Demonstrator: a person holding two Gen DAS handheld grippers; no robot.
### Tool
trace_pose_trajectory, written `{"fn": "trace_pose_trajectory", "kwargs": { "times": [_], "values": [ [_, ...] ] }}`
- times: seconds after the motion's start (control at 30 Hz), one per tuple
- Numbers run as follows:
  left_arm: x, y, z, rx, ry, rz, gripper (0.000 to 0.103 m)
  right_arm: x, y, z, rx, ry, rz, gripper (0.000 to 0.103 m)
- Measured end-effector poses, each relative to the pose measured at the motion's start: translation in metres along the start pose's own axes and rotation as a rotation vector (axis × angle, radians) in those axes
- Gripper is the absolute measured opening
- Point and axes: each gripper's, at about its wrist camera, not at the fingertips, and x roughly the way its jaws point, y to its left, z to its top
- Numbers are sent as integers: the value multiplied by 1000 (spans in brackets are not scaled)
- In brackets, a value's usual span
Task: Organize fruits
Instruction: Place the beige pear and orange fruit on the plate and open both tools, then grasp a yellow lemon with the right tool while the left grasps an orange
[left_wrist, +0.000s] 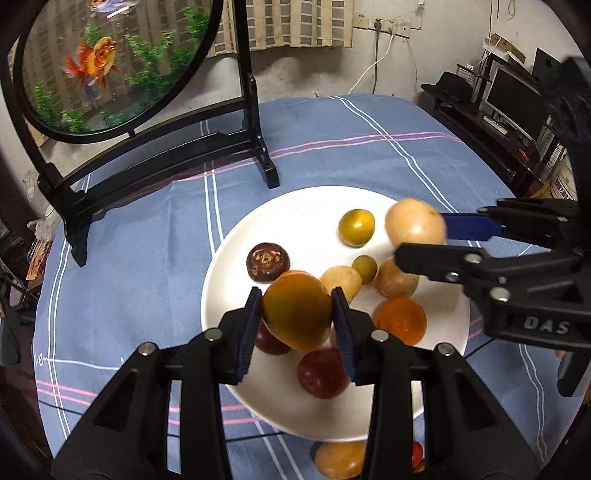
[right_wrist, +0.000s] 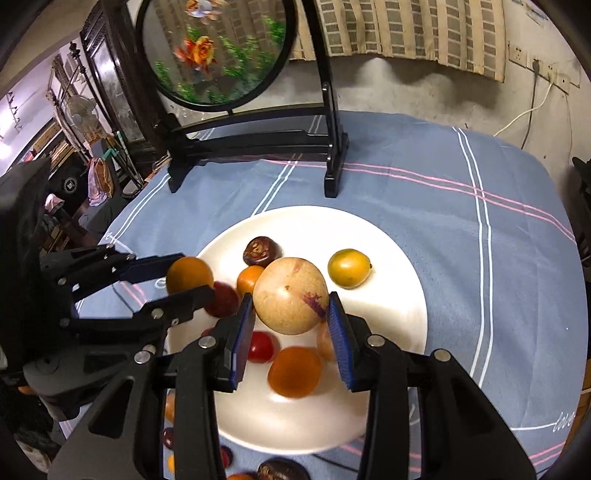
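A white plate (left_wrist: 295, 206) (right_wrist: 399, 258) on the blue cloth holds several fruits. My left gripper (left_wrist: 297, 312) is shut on an orange-green fruit (left_wrist: 297, 314) above the plate's near left part; it also shows in the right wrist view (right_wrist: 189, 276). My right gripper (right_wrist: 291, 319) is shut on a pale tan fruit (right_wrist: 290, 295) with a purple mark, held above the plate; this fruit shows in the left wrist view (left_wrist: 415, 223). On the plate lie a yellow-green fruit (left_wrist: 356, 227) (right_wrist: 349, 273), a dark brown fruit (left_wrist: 267, 262) (right_wrist: 260, 251), an orange fruit (left_wrist: 400, 321) (right_wrist: 295, 371) and red plums (left_wrist: 323, 373).
A black stand with a round goldfish panel (left_wrist: 110, 62) (right_wrist: 218, 48) stands at the back of the table. Loose fruits lie on the cloth in front of the plate (left_wrist: 340, 459) (right_wrist: 280, 470). A desk with a monitor (left_wrist: 517, 99) is off to the right.
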Motion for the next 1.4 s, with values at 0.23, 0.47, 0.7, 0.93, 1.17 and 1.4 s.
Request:
{"fn": "trace_pose_trajectory", "kwargs": {
  "times": [0.23,0.47,0.7,0.93,1.17,1.4],
  "values": [
    [8,-9,3,33,-14,15,62,22,-9,12,59,51,-11,44],
    [-9,9,5,-32,-39,21,62,-22,-19,8,102,-75,-8,73],
    [-62,21,-5,-71,-111,49,71,-105,-5,-6,56,-193,-7,73],
    [-97,24,-54,-103,-94,79,77,-105,24,-102,-2,-53,-12,73],
    [-103,37,-118,-187,8,76,77,-66,65,-198,-49,132,20,69],
    [-104,48,-163,-262,82,69,77,-27,84,-202,-93,195,27,41]
  ]
}}
